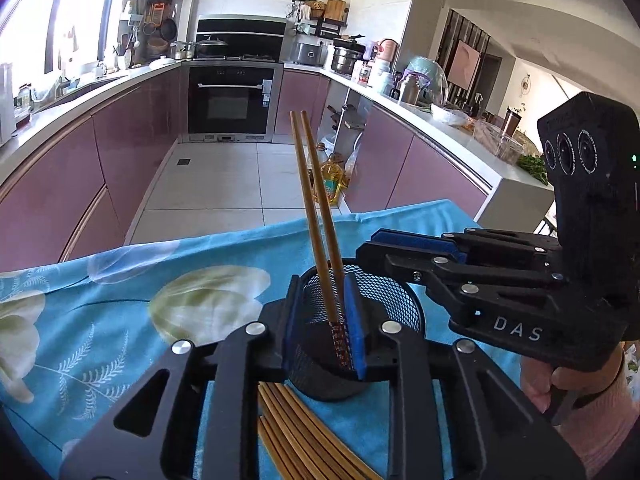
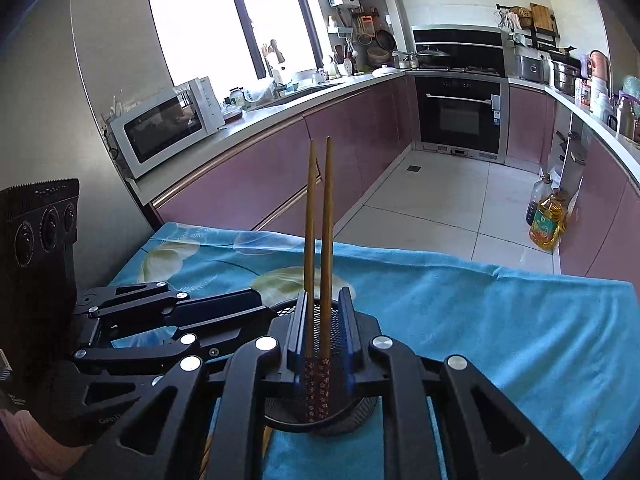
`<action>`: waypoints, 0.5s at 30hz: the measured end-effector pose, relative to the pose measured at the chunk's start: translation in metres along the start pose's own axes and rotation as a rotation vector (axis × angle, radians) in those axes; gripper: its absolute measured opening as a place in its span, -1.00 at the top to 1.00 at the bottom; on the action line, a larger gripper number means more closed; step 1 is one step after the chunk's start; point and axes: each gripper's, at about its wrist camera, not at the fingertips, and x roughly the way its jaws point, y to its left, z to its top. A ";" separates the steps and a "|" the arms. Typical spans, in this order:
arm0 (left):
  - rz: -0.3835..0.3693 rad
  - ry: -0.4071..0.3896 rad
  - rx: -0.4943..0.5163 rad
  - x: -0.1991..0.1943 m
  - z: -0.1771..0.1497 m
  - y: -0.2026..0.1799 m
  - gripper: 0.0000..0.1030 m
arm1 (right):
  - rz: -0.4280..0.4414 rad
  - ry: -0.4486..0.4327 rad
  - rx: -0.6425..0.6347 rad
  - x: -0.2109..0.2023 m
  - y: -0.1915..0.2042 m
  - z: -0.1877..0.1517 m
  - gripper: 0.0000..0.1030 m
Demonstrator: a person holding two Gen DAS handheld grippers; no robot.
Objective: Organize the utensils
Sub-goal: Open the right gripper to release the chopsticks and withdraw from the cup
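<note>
2 bamboo chopsticks stand tilted in a black mesh holder on the surface, which is draped with a blue floral cloth. Both tongs sit over the holder's mouth with the pair between their blue pads. The left tongs stand slightly apart; the chopsticks lean near the right-hand pad. The right tongs also stand slightly apart, and 1 stick touches a pad; whether either still pinches I cannot tell. More loose chopsticks lie on the cloth just beside the holder.
</note>
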 end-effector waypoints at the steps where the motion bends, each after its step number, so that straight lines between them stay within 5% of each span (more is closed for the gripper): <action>1: 0.007 -0.013 -0.002 -0.004 -0.002 0.001 0.46 | 0.001 -0.008 0.001 -0.002 0.000 -0.001 0.69; 6: 0.042 -0.069 -0.013 -0.033 -0.015 0.007 0.12 | 0.016 -0.067 -0.022 -0.026 0.009 -0.010 0.46; 15: 0.103 -0.053 0.006 -0.072 -0.065 0.022 -0.05 | 0.101 -0.074 -0.090 -0.059 0.035 -0.047 0.30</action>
